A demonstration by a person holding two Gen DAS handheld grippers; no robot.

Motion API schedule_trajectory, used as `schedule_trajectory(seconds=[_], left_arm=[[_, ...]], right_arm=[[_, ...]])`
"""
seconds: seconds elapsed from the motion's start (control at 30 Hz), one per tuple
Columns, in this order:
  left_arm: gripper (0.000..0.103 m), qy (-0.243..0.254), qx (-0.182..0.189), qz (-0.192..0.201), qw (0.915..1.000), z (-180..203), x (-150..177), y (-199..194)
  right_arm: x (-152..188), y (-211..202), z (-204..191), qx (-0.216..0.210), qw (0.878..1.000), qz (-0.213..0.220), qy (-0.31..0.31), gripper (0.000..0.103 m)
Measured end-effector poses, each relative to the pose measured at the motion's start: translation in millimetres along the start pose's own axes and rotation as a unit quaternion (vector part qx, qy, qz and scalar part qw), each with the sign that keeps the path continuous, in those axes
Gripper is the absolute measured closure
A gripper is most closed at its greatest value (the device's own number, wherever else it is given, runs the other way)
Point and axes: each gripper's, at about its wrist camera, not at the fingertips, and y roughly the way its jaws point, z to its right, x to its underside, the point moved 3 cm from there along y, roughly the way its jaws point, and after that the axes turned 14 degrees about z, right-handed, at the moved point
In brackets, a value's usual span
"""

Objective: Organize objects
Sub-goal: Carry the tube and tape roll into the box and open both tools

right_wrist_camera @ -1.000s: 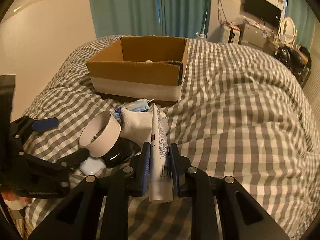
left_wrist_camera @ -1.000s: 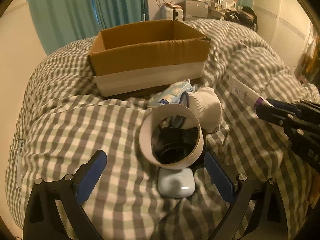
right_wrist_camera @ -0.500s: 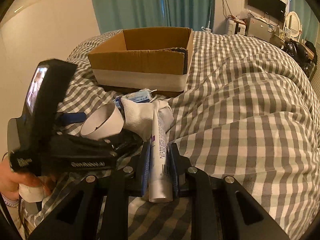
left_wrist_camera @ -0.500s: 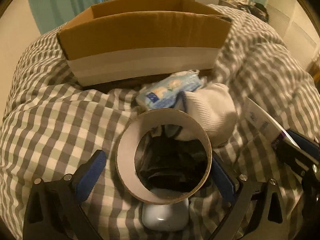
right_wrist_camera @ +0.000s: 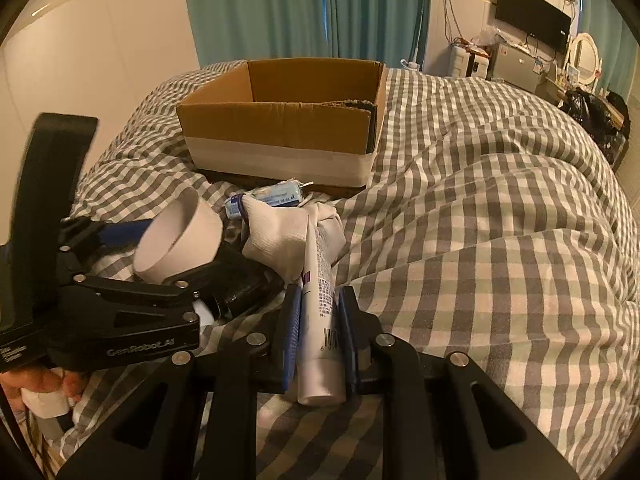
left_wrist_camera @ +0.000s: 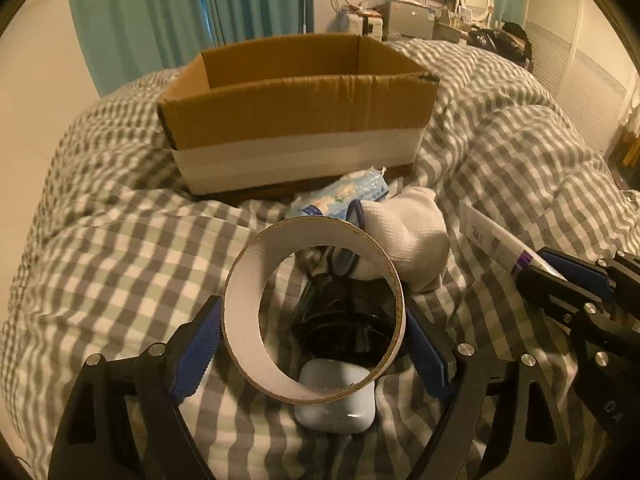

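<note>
My left gripper [left_wrist_camera: 314, 346] is shut on a wide white cardboard ring [left_wrist_camera: 244, 332], blue pads pressing both sides; it also shows in the right wrist view [right_wrist_camera: 180, 236]. My right gripper [right_wrist_camera: 318, 320] is shut on a white tube with purple print [right_wrist_camera: 318, 300], seen too in the left wrist view [left_wrist_camera: 492, 242]. An open cardboard box [left_wrist_camera: 296, 112] stands behind on the checked bed. A white earbud case [left_wrist_camera: 336, 400], a black object [left_wrist_camera: 344, 320], a white sock [left_wrist_camera: 404, 236] and a blue tissue pack [left_wrist_camera: 344, 196] lie between.
The grey checked duvet [right_wrist_camera: 500, 220] spreads wide to the right of the box [right_wrist_camera: 280, 136]. Teal curtains [right_wrist_camera: 304, 12] and a pale wall stand behind. A desk with a TV [right_wrist_camera: 532, 20] and clutter is at the far right.
My left gripper closed its pads onto the white ring and lifted it, drawing back a little from the box. My right gripper still holds the tube.
</note>
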Motion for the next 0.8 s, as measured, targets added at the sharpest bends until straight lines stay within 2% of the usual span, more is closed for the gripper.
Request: schedule_trajectory(seconds=[0.23,0.43,0.57,0.63,0.8], left_arm=[[0.016,0.010,-0.011,0.022,0.9996,3,-7,-13],[0.016,-0.007,-0.013,0.045,0.9989,-9,-16,-35],[0.016,-0.021,-0.015,0.068,0.9973,-21,-42,-45],[0.016,-0.023,-0.017,0.080,0.9964,-25,-57,-48],[0.016,-0.028,-0.020,0.110,0.9933,-42,-112,-53]], right_arm=[[-9,-13,-7,0.012,1.000,0.020,-0.017,0.084],[-25,-28,-16,0.010,0.999,0.045,-0.029,0.084],[-56,-32,-15,0.019,0.997,0.060,-0.048,0.084],[-74,-35,-13,0.011,0.996,0.071,-0.046,0.084],[-116,-33,-6,0.006,0.994,0.092,-0.050,0.084]])
